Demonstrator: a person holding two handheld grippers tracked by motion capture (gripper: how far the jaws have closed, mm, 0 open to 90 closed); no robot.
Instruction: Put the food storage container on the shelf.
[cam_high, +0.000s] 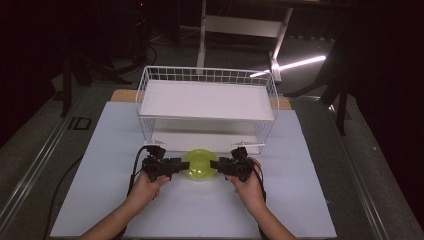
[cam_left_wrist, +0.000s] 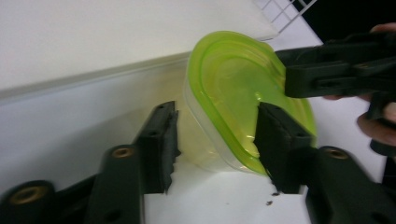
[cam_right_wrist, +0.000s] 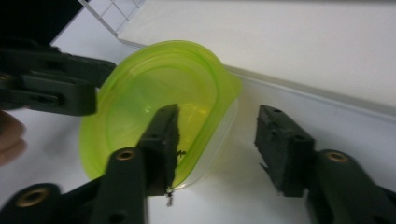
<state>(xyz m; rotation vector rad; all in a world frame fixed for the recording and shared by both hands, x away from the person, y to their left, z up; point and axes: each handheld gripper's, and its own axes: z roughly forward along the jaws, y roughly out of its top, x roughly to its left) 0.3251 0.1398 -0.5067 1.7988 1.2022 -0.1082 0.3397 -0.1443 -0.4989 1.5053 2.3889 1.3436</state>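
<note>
On the pale table, a green-lidded container is sitting before a wire basket. The left gripper and right gripper are flanking it, each part-open astride its rim, neither pressing.

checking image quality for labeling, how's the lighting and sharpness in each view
High view: dark surroundings, bright streak of glare on the floor, lit table. Left gripper view: container fairly sharp, near jaws soft. Right gripper view: white shelf washed out, container slightly blurred.
</note>
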